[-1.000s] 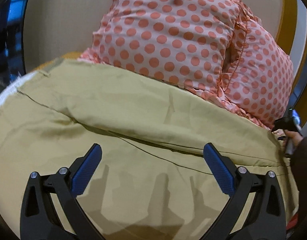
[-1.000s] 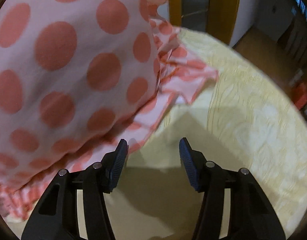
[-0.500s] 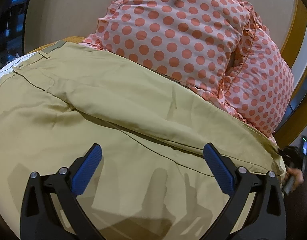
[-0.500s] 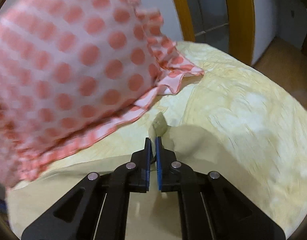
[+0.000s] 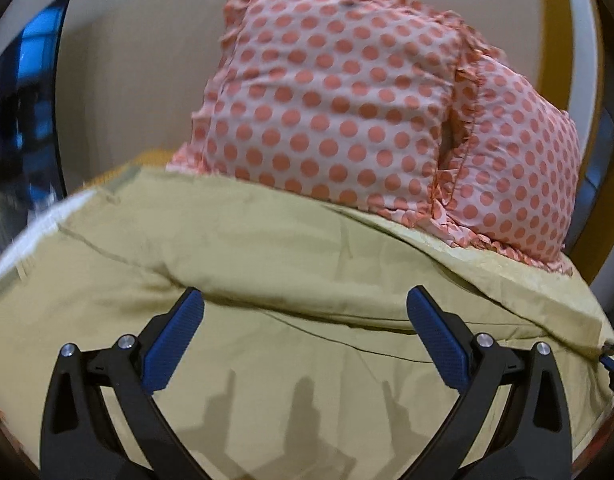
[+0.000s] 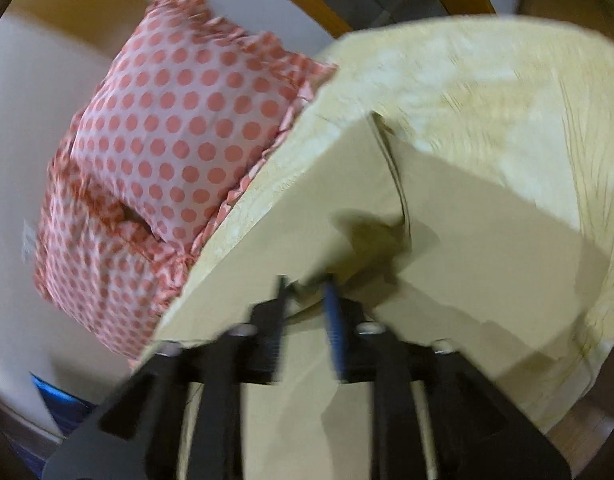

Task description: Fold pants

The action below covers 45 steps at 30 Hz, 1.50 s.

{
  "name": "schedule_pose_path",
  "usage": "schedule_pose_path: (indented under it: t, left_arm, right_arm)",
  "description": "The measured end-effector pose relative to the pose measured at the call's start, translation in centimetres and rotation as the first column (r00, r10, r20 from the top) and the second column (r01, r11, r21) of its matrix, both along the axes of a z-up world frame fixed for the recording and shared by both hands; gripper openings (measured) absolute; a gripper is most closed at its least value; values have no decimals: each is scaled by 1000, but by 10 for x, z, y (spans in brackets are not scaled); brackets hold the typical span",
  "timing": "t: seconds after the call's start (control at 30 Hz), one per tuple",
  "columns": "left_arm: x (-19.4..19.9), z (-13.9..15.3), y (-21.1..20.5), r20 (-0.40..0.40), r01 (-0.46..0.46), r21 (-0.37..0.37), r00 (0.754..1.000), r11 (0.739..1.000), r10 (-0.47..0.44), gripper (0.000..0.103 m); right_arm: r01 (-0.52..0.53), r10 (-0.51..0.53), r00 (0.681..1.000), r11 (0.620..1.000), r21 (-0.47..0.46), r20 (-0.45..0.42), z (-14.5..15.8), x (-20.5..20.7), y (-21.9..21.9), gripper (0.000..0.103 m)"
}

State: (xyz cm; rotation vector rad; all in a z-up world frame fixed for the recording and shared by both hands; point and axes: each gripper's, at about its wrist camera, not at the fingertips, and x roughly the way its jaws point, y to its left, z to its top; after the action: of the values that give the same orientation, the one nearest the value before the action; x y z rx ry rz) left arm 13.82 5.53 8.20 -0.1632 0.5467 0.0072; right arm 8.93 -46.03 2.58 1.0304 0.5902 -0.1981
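Khaki pants (image 5: 291, 264) lie spread over a bed, waistband at the left with a white lining showing. My left gripper (image 5: 305, 328) is open and empty, hovering just above the pants near a fold line. My right gripper (image 6: 307, 292) is shut on the pants' leg end (image 6: 347, 208), which it holds lifted off the bed; the view is blurred. The right gripper also shows at the far right edge of the left wrist view (image 5: 611, 360).
Two pink pillows with red dots (image 5: 347, 112) lean against the wall behind the pants, also in the right wrist view (image 6: 179, 128). A pale yellow bedspread (image 6: 487, 92) covers the bed. An orange door frame (image 5: 555, 20) stands at the right.
My right gripper went from open beside the pillow to shut on the pants' leg end, then lifted and pulled it away from the pillows. My left gripper stayed open, shifting slightly.
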Motion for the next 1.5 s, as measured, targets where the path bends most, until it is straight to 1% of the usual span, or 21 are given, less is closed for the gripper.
schedule_pose_path:
  t: [0.07, 0.13, 0.2, 0.23, 0.3, 0.4, 0.53, 0.6, 0.7, 0.77, 0.8, 0.83, 0.87, 0.93, 1.0, 1.1, 1.17, 1.2, 1.33, 1.43, 1.5]
  left_arm:
    - [-1, 9, 5, 9, 2, 19, 1000, 1000, -2, 101]
    - [1, 16, 13, 14, -12, 25, 1000, 1000, 11, 101]
    - [11, 20, 22, 1, 22, -11, 1000, 1000, -22, 101]
    - [18, 21, 27, -10, 47, -41, 999, 998, -47, 101]
    - [34, 21, 36, -42, 66, -82, 997, 994, -70, 101]
    - [56, 20, 47, -78, 56, -113, 995, 992, -65, 101]
    - [98, 5, 61, -178, 17, -193, 983, 981, -52, 99]
    - [119, -5, 64, -239, -24, -197, 971, 980, -24, 94]
    - [141, -17, 67, -304, -72, -204, 953, 976, 7, 77]
    - [159, -27, 72, -351, -102, -229, 936, 968, 16, 58]
    - [166, -32, 76, -359, -112, -249, 933, 962, 16, 46]
    - [169, -34, 80, -359, -118, -271, 933, 955, 13, 21]
    - [172, -36, 87, -363, -135, -299, 931, 945, 18, 7]
    - [161, -33, 97, -340, -155, -360, 940, 920, 25, 4]
    - [137, -18, 98, -289, -139, -330, 956, 934, 40, 3]
    - [58, 12, 106, -159, -115, -308, 985, 944, 68, 3]
    - [12, 15, 113, -128, -118, -311, 988, 943, 81, 3]
    - [-22, 9, 115, -125, -131, -311, 988, 941, 96, 3]
    - [-85, -28, 113, -192, -193, -264, 971, 945, 145, 4]
    - [-106, -50, 114, -245, -218, -295, 958, 930, 147, 4]
    - [-111, -52, 115, -238, -212, -317, 961, 925, 139, 4]
  right_arm:
    - [15, -15, 1000, 1000, -1, 11, -2, -2, 0, 65]
    - [17, -18, 999, 1000, 22, 31, -9, 2, -3, 59]
    - [-12, 11, 1000, 999, 44, 28, -22, 13, -8, 7]
    - [-21, 18, 999, 997, 71, 44, -26, 13, -10, 2]
    - [-12, 2, 990, 997, 72, 144, -19, -3, -16, 2]
    - [50, -43, 965, 999, -20, 261, 13, -37, -26, 1]
    - [82, -64, 956, 995, -54, 286, 26, -57, -35, 1]
    - [81, -67, 957, 996, -41, 284, 23, -61, -38, 1]
    - [78, -67, 958, 996, -30, 278, 18, -62, -39, 1]
    - [76, -66, 959, 997, -26, 277, 17, -61, -39, 1]
    - [74, -66, 959, 997, -21, 276, 16, -60, -40, 1]
    - [72, -64, 958, 997, -18, 278, 15, -59, -39, 1]
    - [67, -60, 958, 998, -15, 281, 15, -58, -40, 1]
    - [58, -53, 956, 998, -12, 288, 17, -59, -39, 1]
    - [50, -41, 952, 998, -24, 302, 22, -63, -38, 1]
    - [60, -40, 950, 997, -56, 309, 27, -73, -39, 1]
    - [77, -54, 954, 995, -67, 296, 24, -81, -43, 1]
    - [80, -59, 955, 995, -61, 290, 21, -83, -44, 1]
    - [76, -66, 973, 996, -36, 222, 1, -86, -47, 2]
    - [83, -77, 977, 996, -17, 201, -10, -90, -49, 2]
    - [87, -84, 976, 996, -7, 201, -12, -95, -51, 2]
